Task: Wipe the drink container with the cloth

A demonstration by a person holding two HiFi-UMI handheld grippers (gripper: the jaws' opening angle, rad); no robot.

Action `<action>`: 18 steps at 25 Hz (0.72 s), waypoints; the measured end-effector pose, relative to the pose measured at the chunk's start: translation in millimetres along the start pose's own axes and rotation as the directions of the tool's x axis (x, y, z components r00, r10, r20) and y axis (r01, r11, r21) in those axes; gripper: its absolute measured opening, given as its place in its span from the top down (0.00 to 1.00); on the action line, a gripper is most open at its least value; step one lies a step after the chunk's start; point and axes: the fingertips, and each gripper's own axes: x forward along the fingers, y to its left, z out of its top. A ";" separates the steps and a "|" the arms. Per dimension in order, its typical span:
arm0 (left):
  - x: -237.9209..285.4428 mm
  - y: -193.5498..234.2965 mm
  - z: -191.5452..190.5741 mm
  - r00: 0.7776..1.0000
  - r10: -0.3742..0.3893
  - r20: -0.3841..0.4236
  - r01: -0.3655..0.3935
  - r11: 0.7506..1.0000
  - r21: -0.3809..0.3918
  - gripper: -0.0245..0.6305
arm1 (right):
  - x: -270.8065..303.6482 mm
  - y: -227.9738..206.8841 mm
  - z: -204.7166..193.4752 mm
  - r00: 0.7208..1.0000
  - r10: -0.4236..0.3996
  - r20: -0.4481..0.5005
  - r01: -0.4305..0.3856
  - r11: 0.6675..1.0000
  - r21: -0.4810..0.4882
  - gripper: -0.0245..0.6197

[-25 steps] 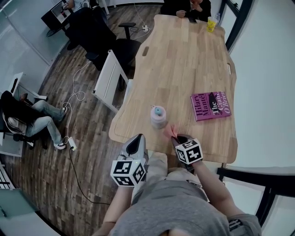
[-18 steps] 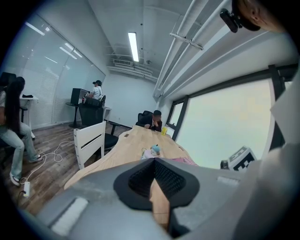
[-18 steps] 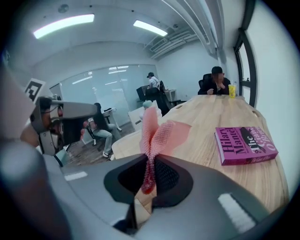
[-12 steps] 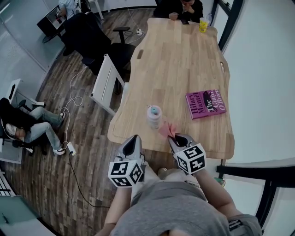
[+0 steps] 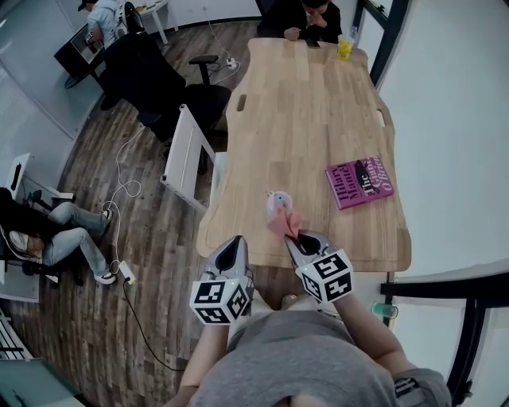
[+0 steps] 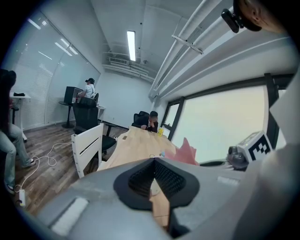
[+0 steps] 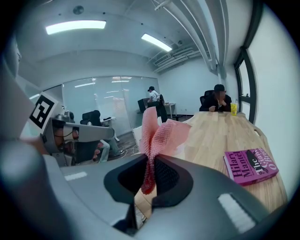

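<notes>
Writing first: the magenta book reads "Hilary Mantel" along its cover in the head view. The right gripper view gives me "Hilary" and "The", and the rest of the title I cannot make out. The book lies flat on the wooden table, at 3 o'clock of the drink container. The container is a small pale pink thing with a blue spot on top, standing near the table's near edge; any label on it is too small to read. A yellow cup sits at the far end, toward 12 o'clock, beside a seated person. My right gripper is at 5 o'clock of the container, jaws clamped on the pink cloth. Its own view shows the waffle-textured fabric pinched between the pads and fanning upward. My left gripper hangs off the table edge at roughly 7 to 8 o'clock of the container, jaws together with nothing between them. Against half a second back: then the cloth stood just clear of the container at its 4 o'clock, and the whole container showed. Now the cloth overlaps its near right side and hides part of the body; I cannot confirm contact. The left gripper is about where it was beside the right. The book has not shifted on the table.
</notes>
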 end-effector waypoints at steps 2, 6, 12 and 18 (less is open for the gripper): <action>2.9 4.1 5.0 1.000 -0.023 -0.006 0.023 1.000 0.011 0.96 | 6.0 2.8 1.8 1.000 -0.014 -0.002 0.014 1.000 0.010 0.92; 9.5 13.7 12.7 0.998 -0.064 -0.021 0.064 0.998 0.028 0.96 | 19.1 6.5 1.4 0.999 -0.041 -0.015 0.042 0.999 0.033 0.92; 18.5 29.6 16.8 0.993 -0.108 -0.049 0.110 0.993 0.042 0.96 | 39.3 3.8 -6.7 0.995 -0.092 -0.041 0.095 0.992 0.078 0.92; 25.6 44.9 22.3 0.986 -0.146 -0.075 0.150 0.987 0.054 0.96 | 54.5 -4.4 -14.5 0.985 -0.160 -0.065 0.167 0.976 0.141 0.92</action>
